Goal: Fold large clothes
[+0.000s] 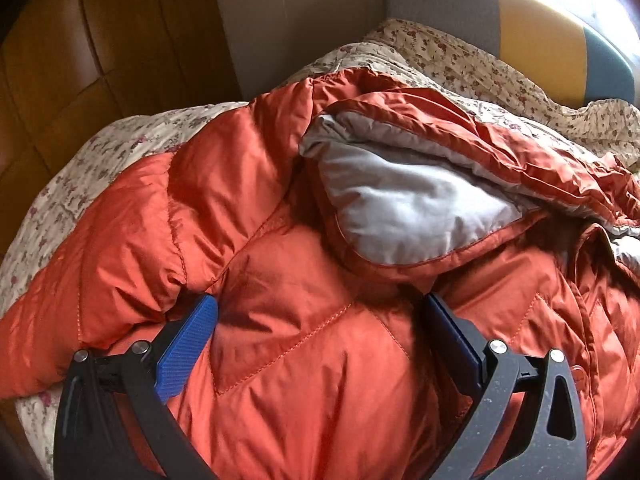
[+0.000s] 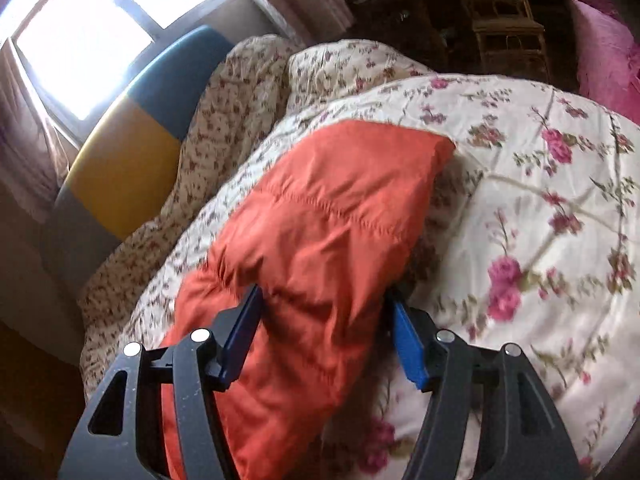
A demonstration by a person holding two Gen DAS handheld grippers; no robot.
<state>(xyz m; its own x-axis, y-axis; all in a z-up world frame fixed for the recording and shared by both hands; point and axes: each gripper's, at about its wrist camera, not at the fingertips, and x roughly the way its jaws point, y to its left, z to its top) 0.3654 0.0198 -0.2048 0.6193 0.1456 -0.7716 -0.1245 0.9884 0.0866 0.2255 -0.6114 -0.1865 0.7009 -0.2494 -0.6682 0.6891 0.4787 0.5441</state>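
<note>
An orange puffer jacket (image 1: 280, 216) with grey lining (image 1: 400, 200) lies crumpled on a floral bed cover (image 1: 60, 200). My left gripper (image 1: 320, 304) is open, its blue-padded fingers (image 1: 188, 348) pressed into the jacket body with a bulge of fabric between them. In the right wrist view, one orange sleeve (image 2: 332, 220) stretches away over the floral cover (image 2: 540, 200). My right gripper (image 2: 326, 300) stands astride the sleeve near its lower part, jaws wide, blue pads (image 2: 408, 344) touching its sides. Whether they squeeze it is unclear.
A padded headboard in grey, yellow and blue (image 1: 540, 40) stands at the far end, also in the right wrist view (image 2: 132, 160). A bright window (image 2: 80, 40) is behind it. Wooden wardrobe (image 1: 80, 60) left; dark shelves (image 2: 500, 20) and pink bedding (image 2: 608, 60) right.
</note>
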